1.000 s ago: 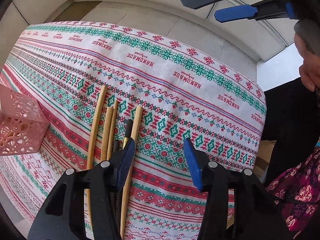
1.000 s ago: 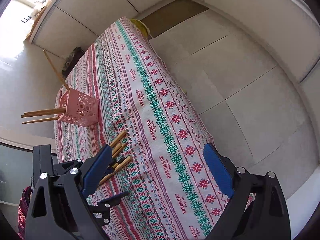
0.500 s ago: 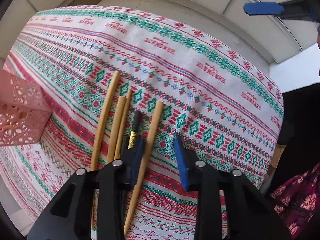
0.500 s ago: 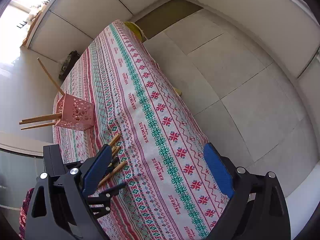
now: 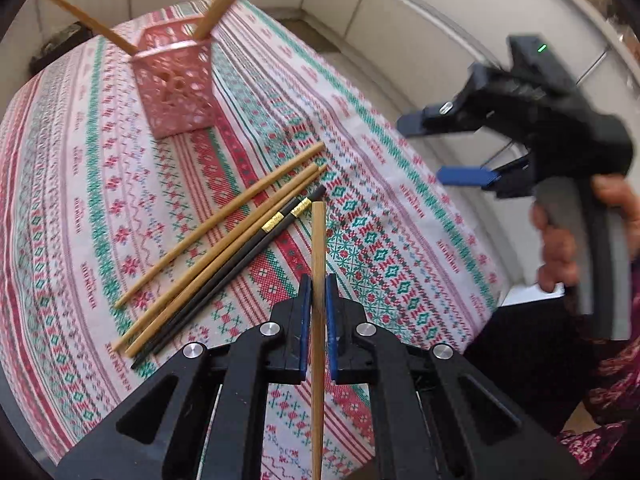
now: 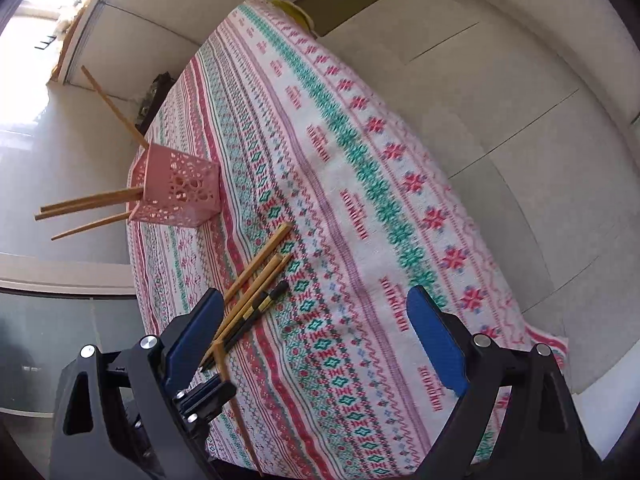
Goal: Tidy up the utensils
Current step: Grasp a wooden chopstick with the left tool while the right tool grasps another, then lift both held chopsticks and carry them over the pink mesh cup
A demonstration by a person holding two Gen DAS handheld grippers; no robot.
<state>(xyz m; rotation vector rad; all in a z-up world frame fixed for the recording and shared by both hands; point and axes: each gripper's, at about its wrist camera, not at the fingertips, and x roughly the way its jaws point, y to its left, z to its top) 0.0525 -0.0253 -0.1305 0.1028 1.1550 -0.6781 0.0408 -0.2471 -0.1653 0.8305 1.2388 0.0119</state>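
My left gripper (image 5: 318, 292) is shut on a wooden chopstick (image 5: 318, 240) and holds it lifted above the patterned tablecloth (image 5: 380, 240). Several chopsticks (image 5: 224, 256), wooden ones and a black pair with gold bands, lie in a bundle on the cloth just left of it. A pink perforated holder (image 5: 176, 88) with wooden chopsticks sticking out stands beyond them. My right gripper (image 6: 316, 344) is open and empty, hovering above the cloth; it shows in the left wrist view (image 5: 448, 152) at the right. The held chopstick (image 6: 232, 392) and left gripper (image 6: 212, 392) show in the right wrist view.
The table's far edge drops to a tiled floor (image 6: 500, 120). The holder (image 6: 180, 192) stands near the cloth's edge in the right wrist view. A dark object (image 5: 60, 44) sits beyond the table.
My left gripper has closed on the rightmost wooden chopstick and lifted it off the cloth, turning toward the pink holder. The right gripper stayed open above the table.
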